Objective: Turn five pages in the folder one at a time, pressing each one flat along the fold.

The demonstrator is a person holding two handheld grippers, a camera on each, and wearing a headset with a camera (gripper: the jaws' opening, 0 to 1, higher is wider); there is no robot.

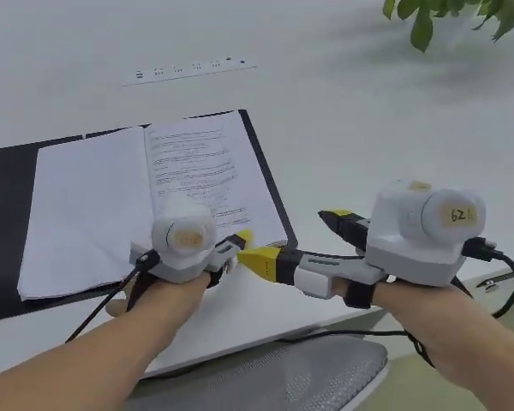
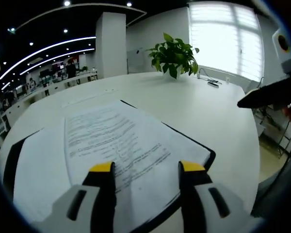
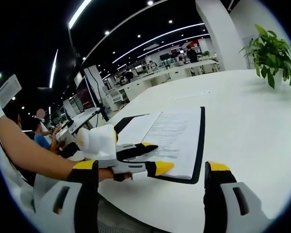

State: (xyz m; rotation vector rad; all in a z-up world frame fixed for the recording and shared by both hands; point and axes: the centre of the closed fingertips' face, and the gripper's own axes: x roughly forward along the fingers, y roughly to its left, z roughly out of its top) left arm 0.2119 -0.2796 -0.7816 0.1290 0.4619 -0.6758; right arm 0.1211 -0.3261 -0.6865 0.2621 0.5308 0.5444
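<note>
We see the black folder [image 1: 0,231] lying open and flat on the white table [image 1: 368,128], near its front edge. Its cover shows as a dark band to the left of the paper and as a thin border along the top and right side. The left page [image 1: 90,210] is blank white. The right page [image 1: 201,175] carries lines of small printed text that we cannot read. The fold [image 1: 147,184] runs straight between them, and both pages lie flat.

Head view looks down; both gripper views face low across one folder [image 1: 197,175].
</note>
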